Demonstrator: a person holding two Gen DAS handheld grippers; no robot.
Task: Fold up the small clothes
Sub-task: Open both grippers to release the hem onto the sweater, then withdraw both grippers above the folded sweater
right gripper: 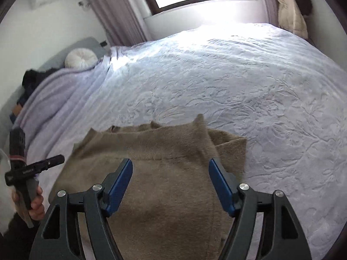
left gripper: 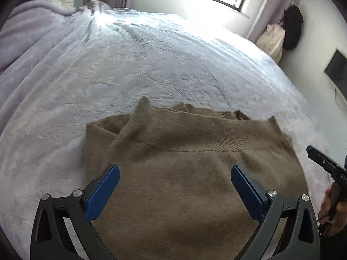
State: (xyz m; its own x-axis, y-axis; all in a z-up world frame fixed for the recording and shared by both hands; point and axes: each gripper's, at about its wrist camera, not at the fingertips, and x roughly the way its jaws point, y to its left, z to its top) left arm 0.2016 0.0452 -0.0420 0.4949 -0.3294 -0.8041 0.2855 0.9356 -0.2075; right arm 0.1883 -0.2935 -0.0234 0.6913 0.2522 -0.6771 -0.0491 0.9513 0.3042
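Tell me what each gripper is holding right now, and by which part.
Nothing is held. The left gripper and right gripper both stand open above the tan knit garment, which lies on the bed.

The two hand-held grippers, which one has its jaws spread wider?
The left hand-held gripper: its blue fingers stand farther apart over the tan knit garment than those of the right hand-held gripper. Both are open, holding nothing.

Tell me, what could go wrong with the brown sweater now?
The brown sweater lies folded on the bed cover, with both grippers open above it. Its far edge is bunched and uneven, so the next fold might come out crooked. The left gripper might also pinch only the top layer.
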